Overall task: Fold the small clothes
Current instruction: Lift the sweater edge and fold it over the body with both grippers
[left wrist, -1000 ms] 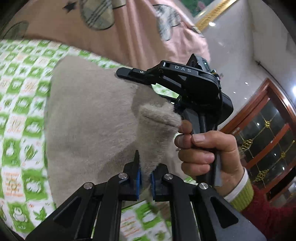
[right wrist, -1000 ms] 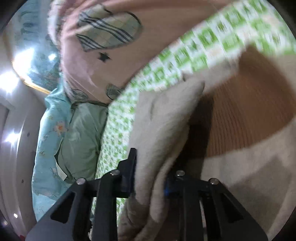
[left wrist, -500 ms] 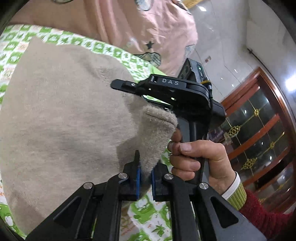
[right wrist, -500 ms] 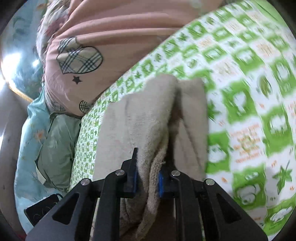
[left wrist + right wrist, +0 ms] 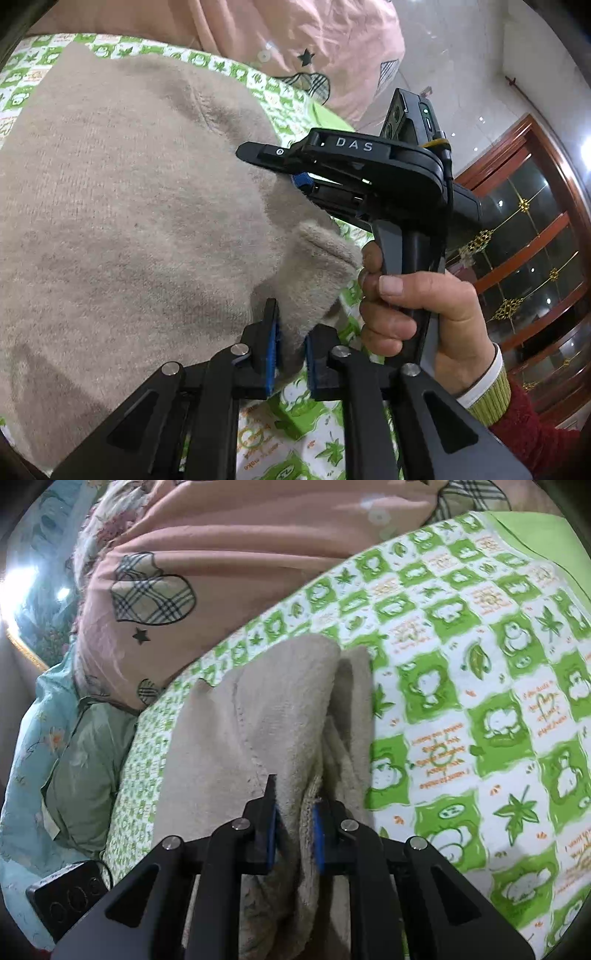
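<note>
Nearest, left wrist view: left gripper (image 5: 291, 354) has a bunched corner of the beige knit garment (image 5: 122, 221) between its blue pads, and its jaws are opening; a sliver of gap shows at the right-hand pad, so the pinch looks to be letting go.

Right wrist view: right gripper (image 5: 295, 840) is clamped on a thick gathered edge of the same garment (image 5: 280, 716), cloth packed between both pads, several layers deep.

Just beyond the left tips: the person's right hand (image 5: 413, 302) around the other tool's handle, ribbed yellow-green cuff over a dark red sleeve.

Middle ground: the garment lies mostly flat on the green-and-white patterned sheet (image 5: 461, 672), with the held corners lifted a little off it. The right view shows one layer lying over another with a crease between, so at least one fold seems made. Whether that fold is squared up is hard to judge through the fisheye.

Judgement: fold laid down, release under way on the left only. Left to do: free the right corner, smooth, probably fold again.

Far: pink bedding (image 5: 229, 554) with plaid patches, pale blue floral fabric (image 5: 48, 738), wooden glass-fronted cabinet (image 5: 524, 229).
</note>
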